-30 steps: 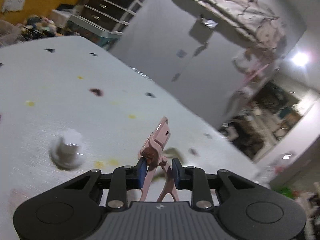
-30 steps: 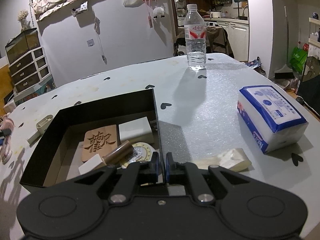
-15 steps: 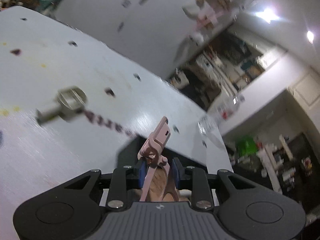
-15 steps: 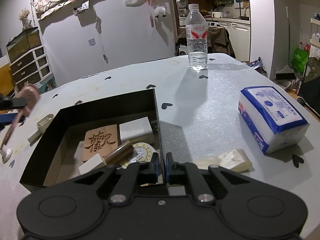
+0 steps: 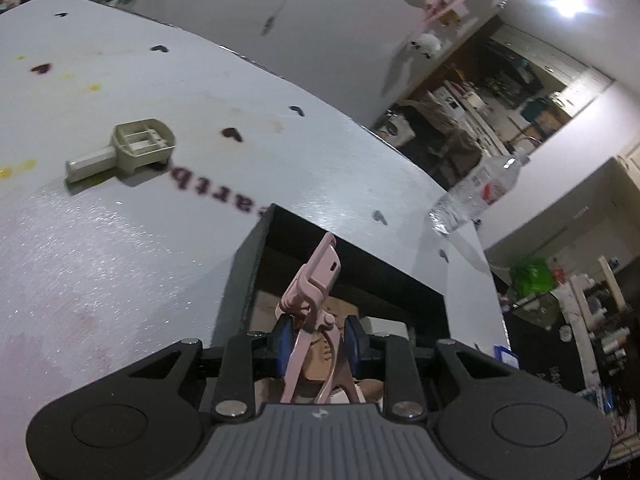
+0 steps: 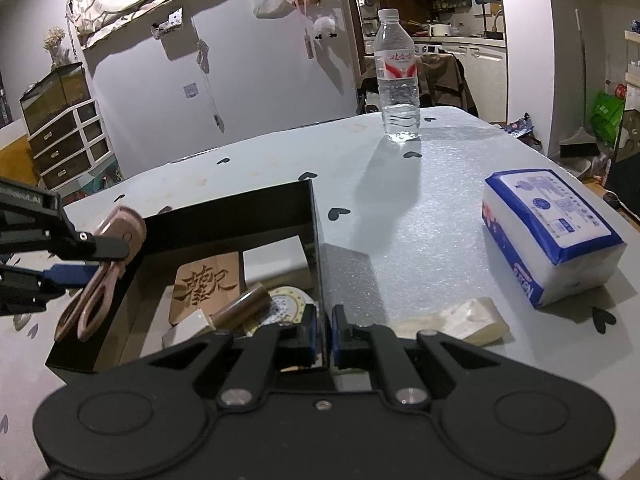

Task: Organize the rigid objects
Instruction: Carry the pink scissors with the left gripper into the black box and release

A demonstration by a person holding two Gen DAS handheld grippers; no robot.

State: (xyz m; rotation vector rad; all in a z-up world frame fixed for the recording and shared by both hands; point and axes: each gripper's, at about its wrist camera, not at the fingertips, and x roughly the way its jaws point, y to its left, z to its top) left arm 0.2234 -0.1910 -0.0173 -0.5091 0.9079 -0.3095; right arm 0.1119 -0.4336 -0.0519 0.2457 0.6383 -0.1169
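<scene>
My left gripper is shut on a pink scissor-like tool, whose head sticks up past the blue pads. From the right wrist view, the left gripper holds the pink tool above the left wall of the black open box. My right gripper is shut on the box's right wall. Inside lie a carved wooden block, a white block, a brown cylinder and a round disc.
A beige plastic piece lies on the white table to the box's left. A water bottle stands at the back. A blue-and-white tissue pack and a cream wrapped piece lie right of the box.
My left gripper has carried the pink tool across the table, past the beige piece, to over the box's left side. The right gripper has stayed on the box wall.
</scene>
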